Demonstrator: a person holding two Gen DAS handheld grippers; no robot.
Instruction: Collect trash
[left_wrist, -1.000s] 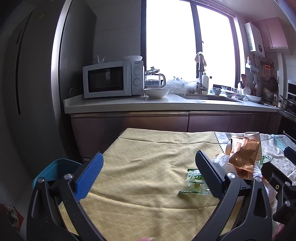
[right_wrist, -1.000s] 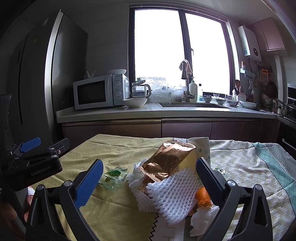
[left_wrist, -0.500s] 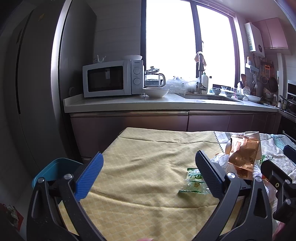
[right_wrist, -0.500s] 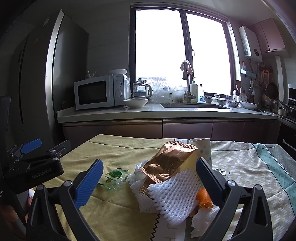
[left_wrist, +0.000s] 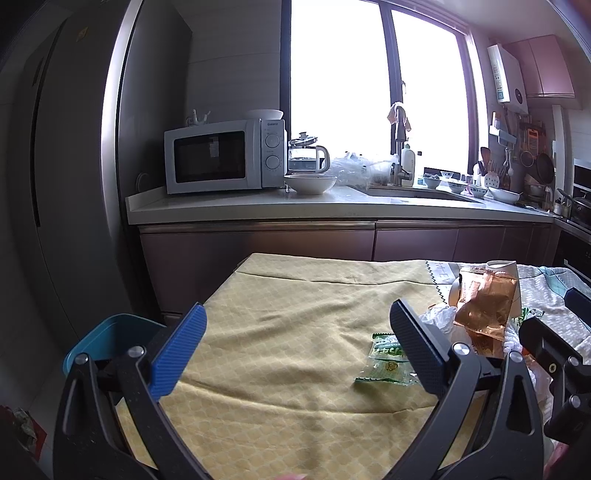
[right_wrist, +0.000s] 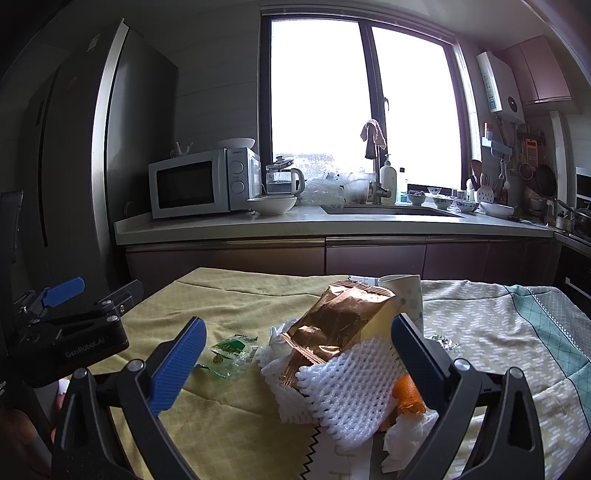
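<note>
- Against the pictures from a second ago, almost nothing differs: both grippers hang at the same height over the table, and the trash pile lies just as it did.
- One table, covered by a yellow tablecloth (left_wrist: 295, 332) on the left part and a white-and-teal patterned cloth (right_wrist: 498, 332) on the right.
- One blue bin (left_wrist: 110, 336) stands on the floor past the table's left edge, behind the left gripper's blue finger.
- The left gripper (left_wrist: 295, 350) has its jaws wide apart, nothing between them, over bare yellow cloth.
- The right gripper (right_wrist: 295, 358) is likewise spread wide and empty, with the pile lying between and beyond its fingers.
- One copper foil bag (right_wrist: 332, 328) leans on the pile, in front of one paper cup (right_wrist: 404, 295).
- One white foam net (right_wrist: 347, 391) lies at the pile's front, touching the bag.
- One green wrapper (right_wrist: 231, 352) lies flat on the yellow cloth, just left of the pile.
- One crumpled white tissue (right_wrist: 406, 432) and one piece of orange peel (right_wrist: 404, 393) sit at the pile's right.
</note>
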